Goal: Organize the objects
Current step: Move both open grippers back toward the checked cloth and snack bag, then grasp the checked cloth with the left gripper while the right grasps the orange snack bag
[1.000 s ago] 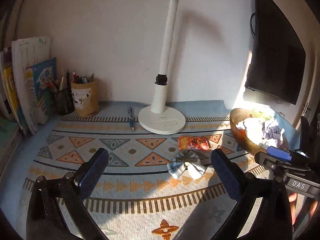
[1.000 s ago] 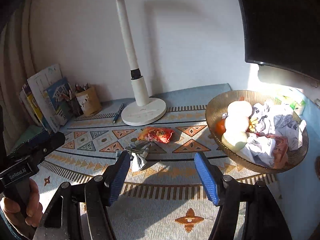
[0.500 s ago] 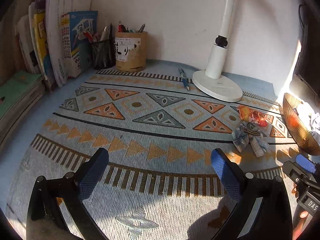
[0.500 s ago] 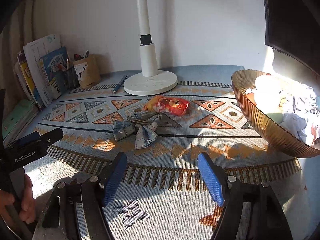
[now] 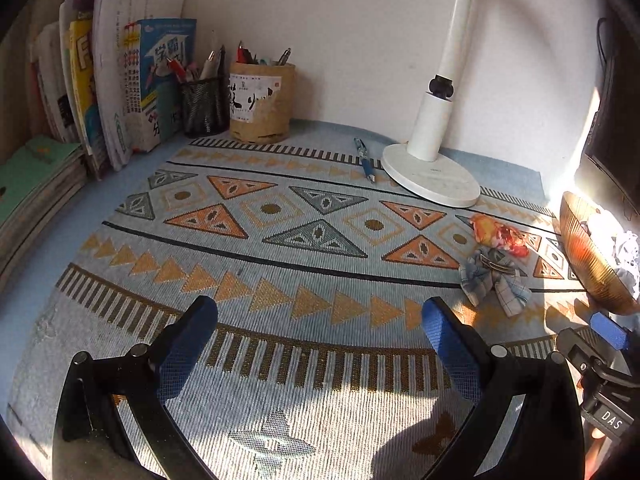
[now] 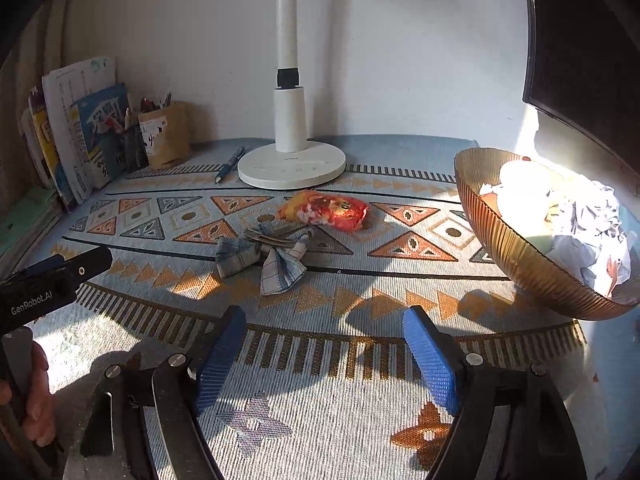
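An orange snack packet [image 6: 323,211] lies on the patterned mat [image 6: 168,216] in front of the lamp base. A checked fabric bow with a hair clip [image 6: 266,252] lies just in front of it. A blue pen [image 6: 229,164] lies left of the lamp base. All three also show in the left wrist view: packet [image 5: 499,235], bow [image 5: 493,280], pen [image 5: 365,159]. My right gripper [image 6: 324,344] is open and empty, low over the mat, short of the bow. My left gripper [image 5: 320,332] is open and empty, left of the bow.
A white desk lamp [image 6: 291,160] stands at the back. An amber bowl [image 6: 516,248] with fruit and crumpled paper sits at the right. Two pen holders [image 5: 262,104] and upright books [image 5: 136,80] stand at the back left. A dark monitor [image 6: 580,40] hangs at the right.
Both grippers have dropped lower toward the mat and tilted down. The left one swung left, bringing books and pen holders into view. The right one came closer to the bow. Both stayed open.
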Demonstrator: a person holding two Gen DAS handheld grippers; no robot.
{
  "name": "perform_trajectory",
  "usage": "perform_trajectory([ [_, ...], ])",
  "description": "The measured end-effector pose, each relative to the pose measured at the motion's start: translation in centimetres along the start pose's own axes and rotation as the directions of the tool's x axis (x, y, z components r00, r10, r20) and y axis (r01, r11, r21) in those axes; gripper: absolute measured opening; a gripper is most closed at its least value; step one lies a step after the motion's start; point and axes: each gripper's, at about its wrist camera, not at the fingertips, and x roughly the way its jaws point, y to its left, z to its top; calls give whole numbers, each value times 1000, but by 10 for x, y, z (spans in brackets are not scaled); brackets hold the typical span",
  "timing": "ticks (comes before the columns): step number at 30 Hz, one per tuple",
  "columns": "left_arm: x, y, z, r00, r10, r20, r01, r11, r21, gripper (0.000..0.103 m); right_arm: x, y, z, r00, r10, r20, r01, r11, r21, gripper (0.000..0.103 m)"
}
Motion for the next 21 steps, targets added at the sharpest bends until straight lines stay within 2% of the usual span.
perform_trajectory([
  [6, 2, -1, 0, 1000, 2, -9, -2, 1000, 8, 102, 1, -3, 0, 1000, 9, -9, -9, 1000, 15, 80],
  [11, 3, -3, 0, 1000, 6, -19, -5, 1000, 17, 102, 7, -13, 1, 998, 48, -34, -45, 996, 71, 80],
  [14, 4, -7, 0, 1000, 13, -25, -12, 999, 36, 102, 13, -18, 5, 991, 107, -76, -99, 990, 99, 80],
  [16, 6, -14, 0, 999, 6, -43, -3, 997, 74, 102, 18, -21, 15, 986, 105, -128, -93, 991, 101, 80],
  [17, 8, -21, -1, 998, -6, -62, 12, 994, 107, 102, 17, -22, 25, 987, 93, -128, -80, 992, 98, 80],
  [19, 8, -37, -3, 992, -76, -103, 92, 982, 163, 102, 12, -22, 50, 993, 73, -94, -66, 994, 82, 80],
  [21, 9, -53, -2, 973, -173, -154, 198, 967, 160, 102, 21, -20, 77, 994, 40, -98, -36, 998, 51, 82],
])
